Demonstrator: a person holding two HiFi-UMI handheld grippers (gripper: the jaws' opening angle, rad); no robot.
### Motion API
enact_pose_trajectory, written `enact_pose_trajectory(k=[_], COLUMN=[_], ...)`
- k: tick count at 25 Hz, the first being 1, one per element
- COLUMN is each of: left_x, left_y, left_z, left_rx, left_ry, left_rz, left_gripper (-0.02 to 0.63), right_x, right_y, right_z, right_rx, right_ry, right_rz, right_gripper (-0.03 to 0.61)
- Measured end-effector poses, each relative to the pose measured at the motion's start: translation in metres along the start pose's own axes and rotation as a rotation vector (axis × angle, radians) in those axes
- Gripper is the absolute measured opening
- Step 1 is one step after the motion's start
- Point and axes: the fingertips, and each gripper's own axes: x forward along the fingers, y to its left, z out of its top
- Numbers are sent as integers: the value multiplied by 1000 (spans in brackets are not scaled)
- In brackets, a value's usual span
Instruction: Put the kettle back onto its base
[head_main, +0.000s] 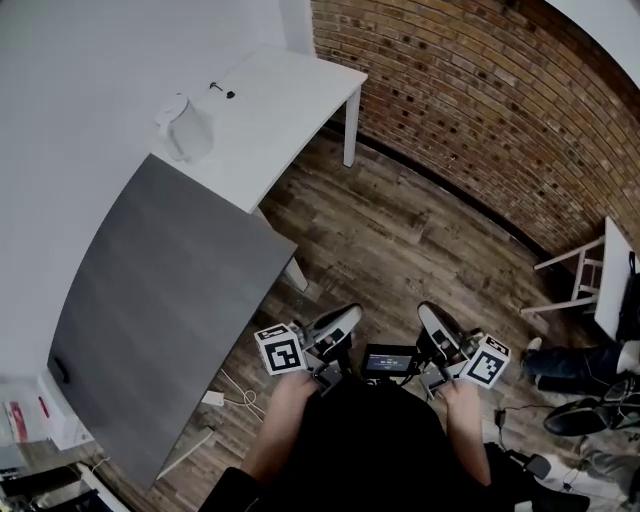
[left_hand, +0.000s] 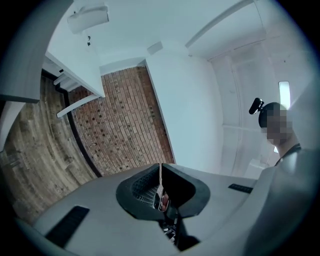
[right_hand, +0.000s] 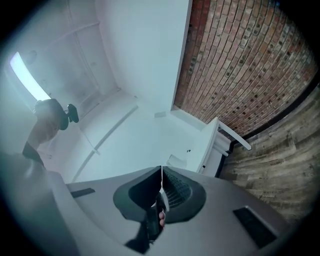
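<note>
A white kettle (head_main: 183, 128) stands upright on the near-left part of a white table (head_main: 290, 100) at the far wall. In the left gripper view the kettle (left_hand: 87, 20) shows small at the top left. A small black item (head_main: 230, 95) lies on that table behind the kettle; I cannot tell whether it is the base. Both grippers are held close to the person's body, far from the kettle. My left gripper (head_main: 350, 315) (left_hand: 160, 172) is shut with nothing between its jaws. The right gripper (head_main: 428, 315) (right_hand: 161, 175) is also shut and holds nothing.
A long grey table (head_main: 150, 310) fills the left side between me and the white table. A brick wall (head_main: 480, 110) runs along the right. White furniture (head_main: 598, 270) and another person's legs and shoes (head_main: 575, 365) are at the right edge. Cables and a plug (head_main: 212, 398) lie on the wooden floor.
</note>
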Motion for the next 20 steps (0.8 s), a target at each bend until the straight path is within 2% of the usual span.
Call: enact_pose_trajectory(k=[4, 9, 20], left_x=[1, 3, 5], left_y=[21, 26, 51], left_z=[23, 41, 81], left_rx=[-15, -17, 2], left_ry=[-26, -39, -138], left_rz=[7, -4, 58], left_gripper=[28, 28, 27], right_x=[14, 24, 82], right_y=[-2, -9, -30], right_z=[11, 15, 39], right_rx=[-29, -22, -20], right_ry=[6, 10, 85], right_rz=[-24, -47, 41], right_gripper=[17, 17, 17])
